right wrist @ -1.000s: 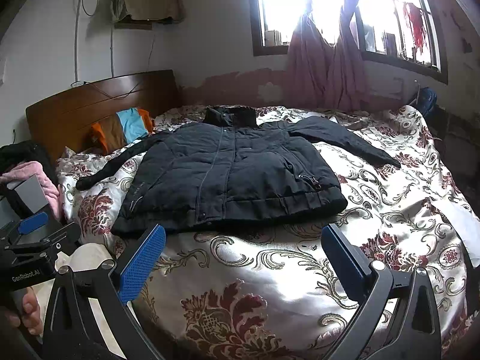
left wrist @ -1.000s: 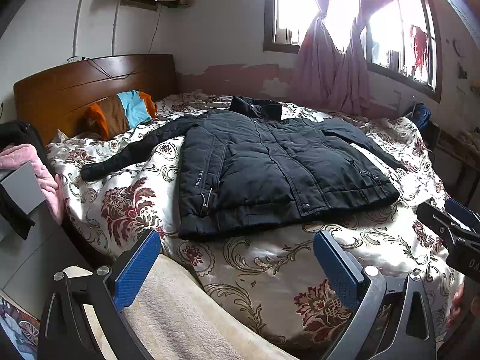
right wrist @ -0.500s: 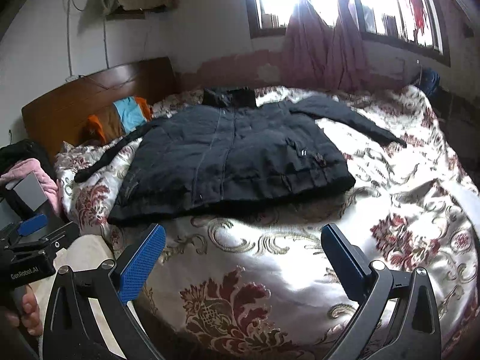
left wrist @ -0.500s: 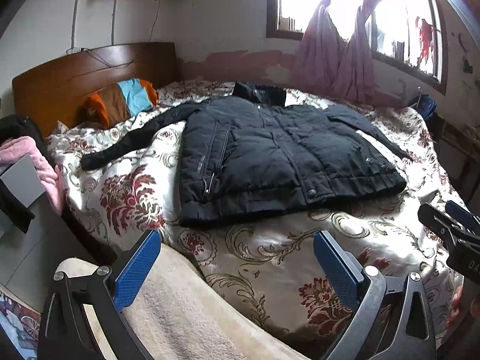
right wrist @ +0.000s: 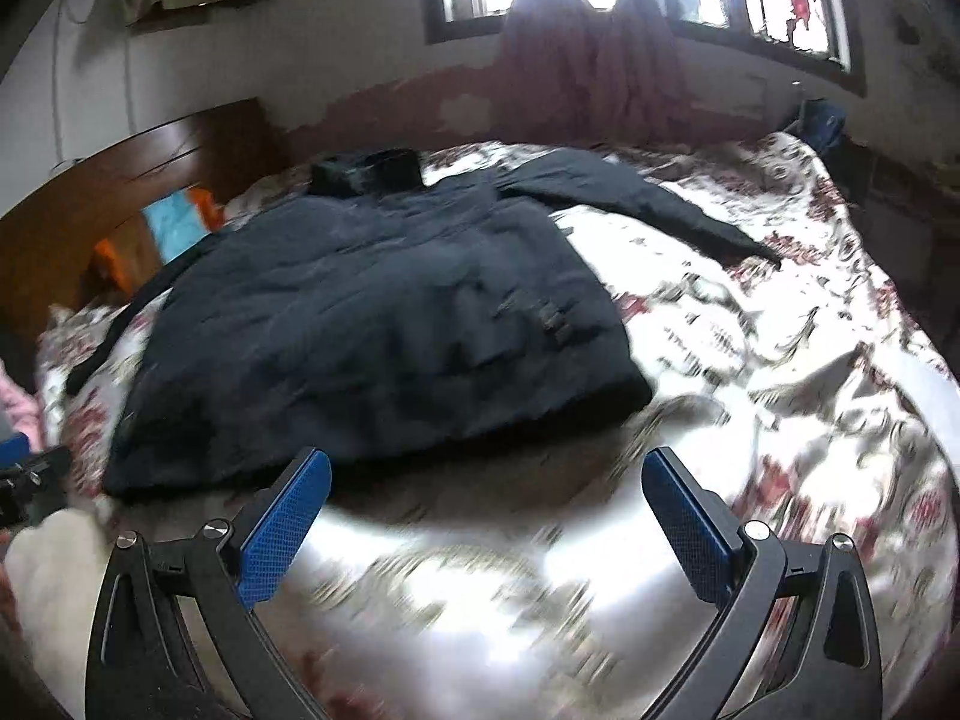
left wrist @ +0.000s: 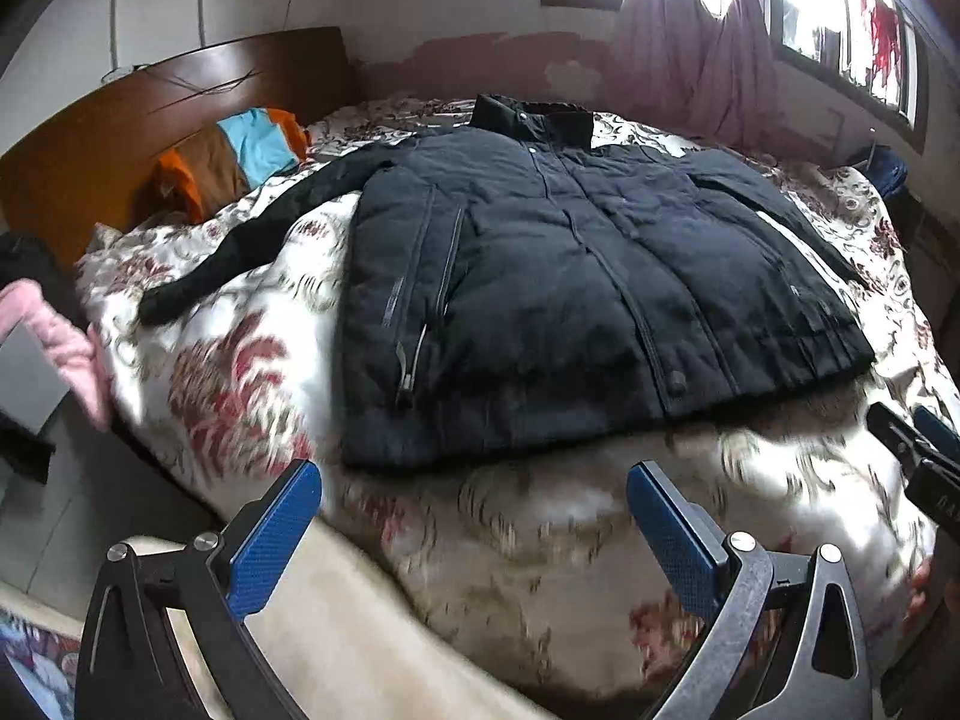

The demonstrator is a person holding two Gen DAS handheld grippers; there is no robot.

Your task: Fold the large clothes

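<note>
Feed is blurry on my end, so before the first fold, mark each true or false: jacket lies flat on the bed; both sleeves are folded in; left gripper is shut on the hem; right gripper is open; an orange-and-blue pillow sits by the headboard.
1. True: the jacket lies flat on the bed.
2. False: both sleeves are spread outward.
3. False: the left gripper is open, short of the hem.
4. True: the right gripper is open.
5. True: the pillow sits by the headboard.

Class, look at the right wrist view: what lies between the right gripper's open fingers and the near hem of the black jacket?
Only bare floral bedspread: nothing sits between the right gripper and the black jacket hem. The right wrist view shows this, though blurred.
</note>
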